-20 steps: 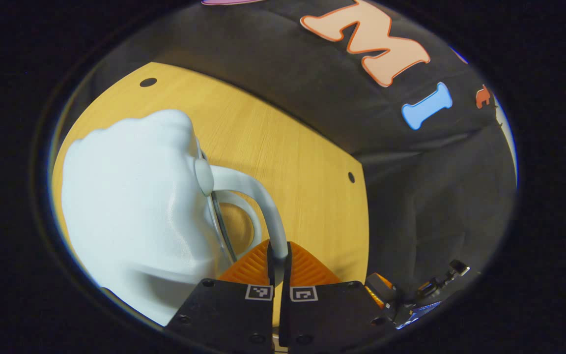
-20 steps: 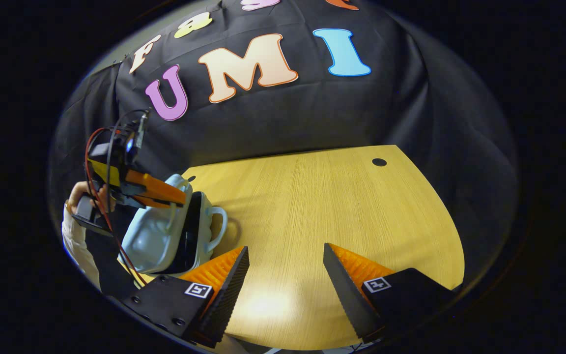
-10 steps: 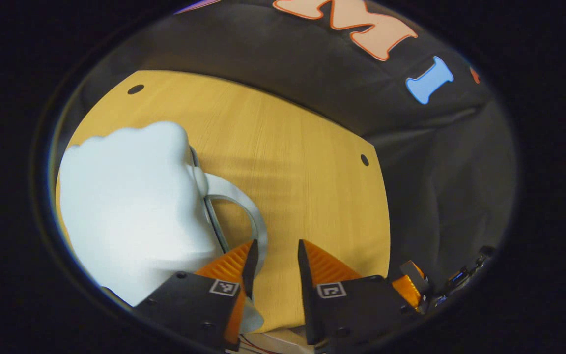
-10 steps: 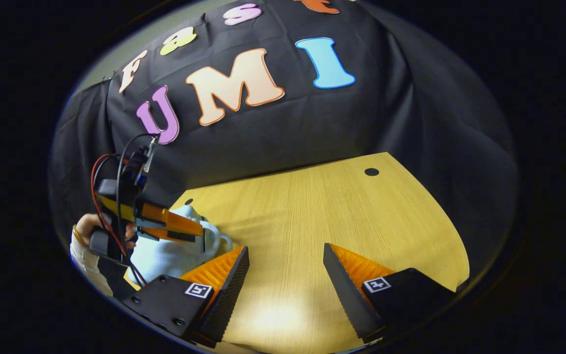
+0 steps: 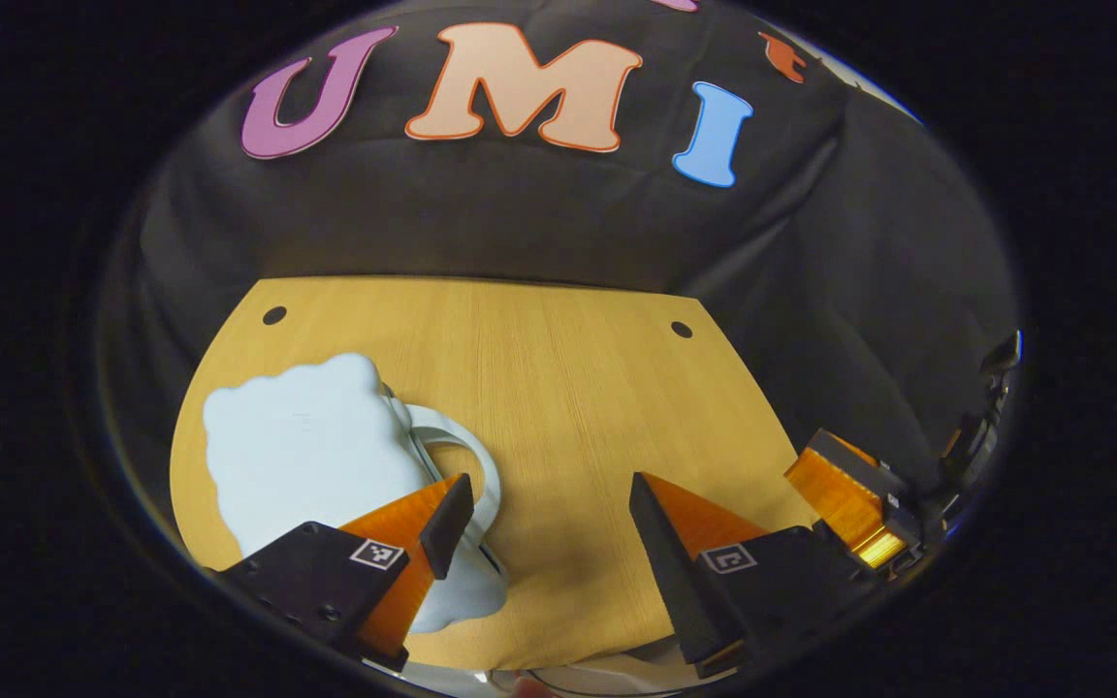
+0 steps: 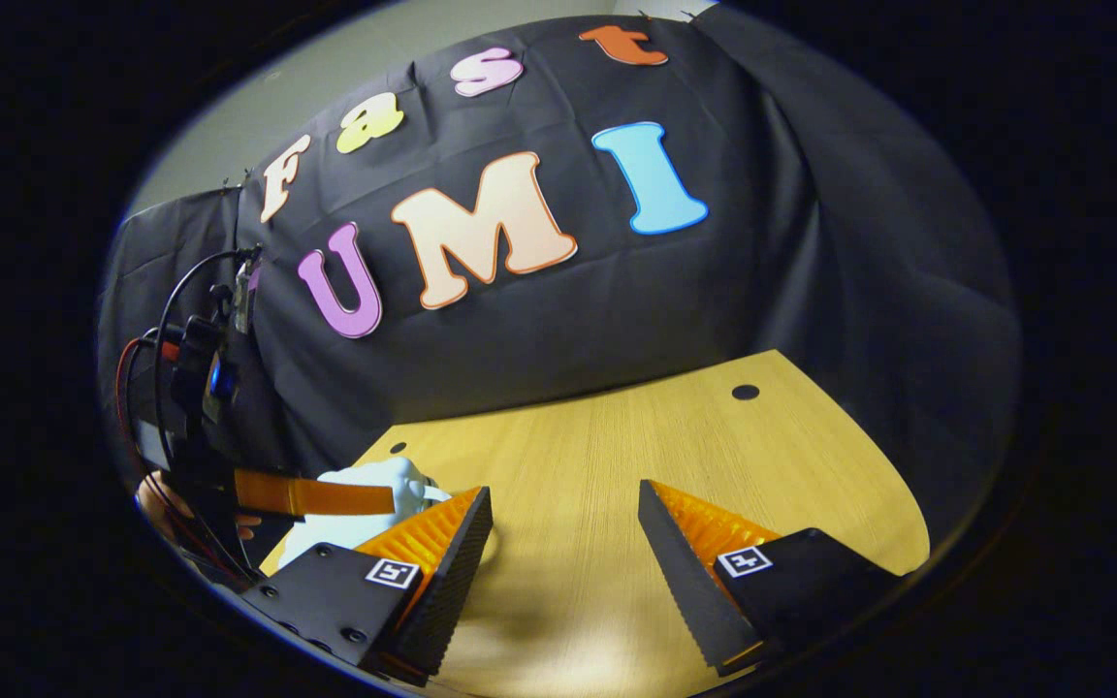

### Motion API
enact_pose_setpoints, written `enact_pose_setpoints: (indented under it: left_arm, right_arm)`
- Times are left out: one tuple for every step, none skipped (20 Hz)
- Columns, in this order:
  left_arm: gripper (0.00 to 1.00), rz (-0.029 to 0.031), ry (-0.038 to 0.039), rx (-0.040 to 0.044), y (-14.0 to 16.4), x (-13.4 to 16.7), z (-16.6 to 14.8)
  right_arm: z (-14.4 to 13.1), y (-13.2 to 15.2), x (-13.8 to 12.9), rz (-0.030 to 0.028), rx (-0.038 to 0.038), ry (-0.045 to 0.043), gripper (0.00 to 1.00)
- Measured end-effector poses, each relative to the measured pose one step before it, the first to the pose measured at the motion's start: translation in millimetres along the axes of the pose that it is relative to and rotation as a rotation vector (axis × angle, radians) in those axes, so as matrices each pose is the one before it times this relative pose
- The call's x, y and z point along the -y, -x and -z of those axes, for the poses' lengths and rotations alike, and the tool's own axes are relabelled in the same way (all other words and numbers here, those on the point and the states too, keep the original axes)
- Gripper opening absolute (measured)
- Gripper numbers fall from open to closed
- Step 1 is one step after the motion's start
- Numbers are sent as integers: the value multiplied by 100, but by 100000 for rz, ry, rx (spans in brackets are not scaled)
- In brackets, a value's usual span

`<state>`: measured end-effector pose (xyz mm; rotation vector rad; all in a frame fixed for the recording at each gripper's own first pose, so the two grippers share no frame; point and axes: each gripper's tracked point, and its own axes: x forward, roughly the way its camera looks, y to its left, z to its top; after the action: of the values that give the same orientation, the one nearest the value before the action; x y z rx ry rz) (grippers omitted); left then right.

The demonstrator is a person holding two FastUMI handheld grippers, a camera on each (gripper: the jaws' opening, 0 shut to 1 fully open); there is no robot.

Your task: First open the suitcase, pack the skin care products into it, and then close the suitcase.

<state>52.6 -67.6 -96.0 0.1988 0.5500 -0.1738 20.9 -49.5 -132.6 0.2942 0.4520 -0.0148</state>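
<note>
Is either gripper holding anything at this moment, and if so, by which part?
Nothing is held. The left gripper is open beside the suitcase handle; the right gripper is open over the table.

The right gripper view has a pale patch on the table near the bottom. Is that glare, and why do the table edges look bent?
Right gripper view: yes, lamp glare on the table, between the right gripper's fingers; the lens curves the table's edges. Left gripper view: the same bending; the pale suitcase looks sharp and evenly lit, with a soft shadow beside its handle.
</note>
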Motion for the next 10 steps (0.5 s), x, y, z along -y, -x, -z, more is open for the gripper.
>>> enact_pose_setpoints:
  left_arm:
    - [95,-1401,-356,1407,223,382,394]
    - [95,-1873,-518,1395,525,120,286]
    - [95,-798,-427,795,199,109,467]
    - [95,-121,120,307,172,243,530]
    - [95,522,-111,97,225,376,477]
    - [95,-468,-40,-629,235,114,472]
    - [95,-328,-110,162,286,-131,261]
    - [95,-187,53,415,224,-96,167]
    - [95,866,346,-177,265,171,273]
    - [99,556,519,-263,356,10,213]
  right_arm:
    - [-423,384,-96,-633,1720,-105,95]
    - [-261,235,52,-189,1001,0,95]
    - [-64,405,186,-196,408,90,95]
    - [-101,282,153,-33,425,85,95]
    - [-21,314,67,-64,252,50,95]
    - [11,217,37,-85,206,199,95]
    - [2,320,-113,-213,183,388,95]
    - [19,337,-141,-178,103,643,95]
    - [44,322,-109,-4,251,637,95]
    - [123,261,-161,64,83,347,95]
